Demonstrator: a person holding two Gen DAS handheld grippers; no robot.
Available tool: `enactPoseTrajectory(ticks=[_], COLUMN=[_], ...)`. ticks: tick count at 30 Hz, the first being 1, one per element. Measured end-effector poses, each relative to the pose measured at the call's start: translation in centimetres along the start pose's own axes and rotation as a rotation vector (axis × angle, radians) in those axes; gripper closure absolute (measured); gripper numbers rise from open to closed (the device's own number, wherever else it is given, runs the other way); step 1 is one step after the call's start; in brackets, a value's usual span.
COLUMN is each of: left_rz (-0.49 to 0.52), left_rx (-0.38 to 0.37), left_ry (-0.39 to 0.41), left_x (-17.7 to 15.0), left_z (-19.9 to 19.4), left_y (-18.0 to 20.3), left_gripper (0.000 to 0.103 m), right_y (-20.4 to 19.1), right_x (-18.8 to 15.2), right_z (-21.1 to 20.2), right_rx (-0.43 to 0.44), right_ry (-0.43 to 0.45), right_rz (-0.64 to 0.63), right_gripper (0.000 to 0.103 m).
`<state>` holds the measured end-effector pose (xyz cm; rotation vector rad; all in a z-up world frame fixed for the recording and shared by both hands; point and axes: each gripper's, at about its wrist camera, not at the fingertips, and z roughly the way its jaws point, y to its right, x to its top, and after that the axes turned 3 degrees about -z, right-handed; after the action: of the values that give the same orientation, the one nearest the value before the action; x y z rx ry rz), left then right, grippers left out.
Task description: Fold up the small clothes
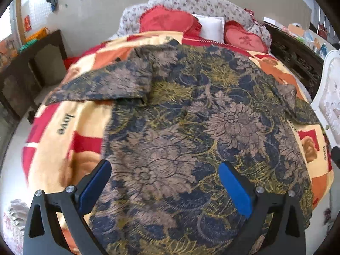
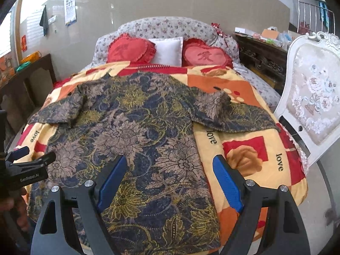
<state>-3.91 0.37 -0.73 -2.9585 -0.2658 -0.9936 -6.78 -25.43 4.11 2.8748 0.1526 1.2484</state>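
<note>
Right wrist: white chair [image 2: 312, 110] beside blanket [image 2: 250, 148], near shirt [image 2: 138, 131].

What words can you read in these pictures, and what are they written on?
"love" – printed several times on the orange and red blanket, for example beside the floral shirt.
"GenRobot.AI" – on the black left gripper seen from the right wrist view.
A red character on each heart-shaped pillow: too blurred to read.
Wall poster: print too small to read.
Red wall sign: unreadable.
</note>
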Motion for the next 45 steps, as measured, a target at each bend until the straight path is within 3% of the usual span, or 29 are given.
enactPoseTrajectory(ticks=[7,12,15,19,21,25,29,45], left_rz=[0.019,0.01,-0.024,-0.006,-0.009,-0.019,-0.019,-0.027], left_rx=[-0.062,-0.034,-0.022,0.03,0.021,-0.001,0.001,0.007], left_ry=[-0.033,-0.021,-0.062,-0.056,-0.051,-0.028,-0.024,-0.024], left_x=[2.5,4.5,5.3,5.3,5.0,5.2,5.1,4.9], left_z=[3.0,5.7,8.5,12.1,13.4,13.9,14.1,14.0], left_y=[0.9,0.7,-0.1,-0.5,-0.8,-1.0,-1.1,-1.0], left_gripper=[0.0,0.0,0.0,0.0,0.0,0.0,0.0,0.0], right_y=[0.3,0.7,0.8,0.0,-0.9,-2.4,-3.6,-3.6], right_x=[1.4,3.2,4.1,4.7,4.8,4.4,3.9,3.5], right_z=[2.5,5.2,7.4,11.5,13.8,18.7,21.3,22.0], right_rx=[0.004,-0.027,-0.039,-0.035,-0.032,0.043,0.042,0.047], right_ry=[0.005,0.011,0.033,0.032,0.013,-0.067,-0.122,-0.136], right_rz=[0.015,0.018,0.016,0.003,-0.018,0.011,-0.013,-0.012], right_gripper=[0.008,0.008,0.008,0.008,0.008,0.008,0.009,0.006])
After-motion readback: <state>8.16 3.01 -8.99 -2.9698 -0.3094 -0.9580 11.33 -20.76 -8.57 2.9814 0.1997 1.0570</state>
